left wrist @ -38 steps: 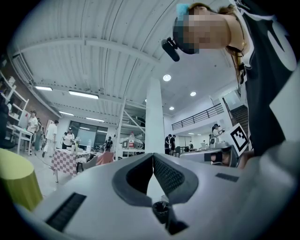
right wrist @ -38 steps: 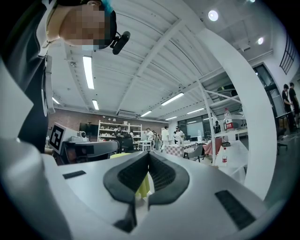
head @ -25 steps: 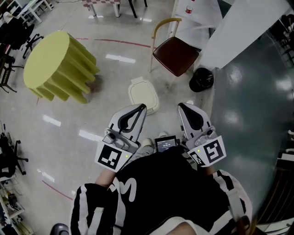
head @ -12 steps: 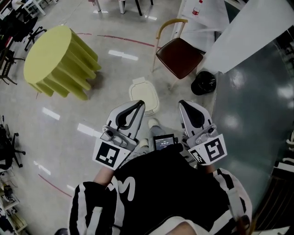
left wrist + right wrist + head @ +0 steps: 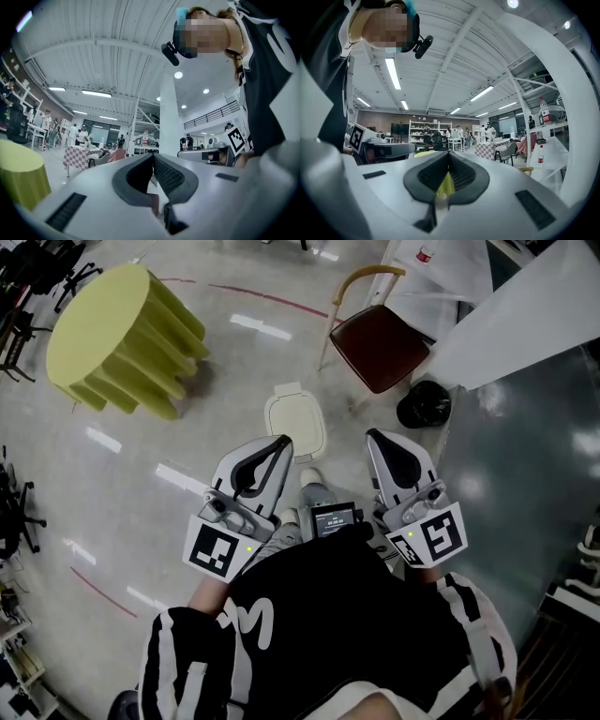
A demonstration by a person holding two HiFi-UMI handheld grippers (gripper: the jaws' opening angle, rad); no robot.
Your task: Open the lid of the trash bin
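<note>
A cream trash bin (image 5: pixel 294 423) with its lid down stands on the floor ahead of me in the head view. My left gripper (image 5: pixel 282 442) is held at waist height, its tips just short of the bin's near edge and above it. My right gripper (image 5: pixel 372 437) is level with it, to the bin's right. Both sets of jaws meet at the tips with nothing between them. In the left gripper view the left gripper (image 5: pixel 153 156) points up at the hall and ceiling, and the right gripper (image 5: pixel 449 153) does the same in its view; neither shows the bin.
A yellow ribbed round stool (image 5: pixel 117 338) stands far left. A chair with a dark red seat (image 5: pixel 379 332) and a black bag (image 5: pixel 424 403) sit far right, beside a white slanted panel (image 5: pixel 506 324). A small screen (image 5: pixel 333 520) hangs at my waist. Office chairs (image 5: pixel 14 512) line the left edge.
The view has drifted forward: bin, stool and chair sit lower in the frame than a second ago. Both grippers keep the same pose, shut.
</note>
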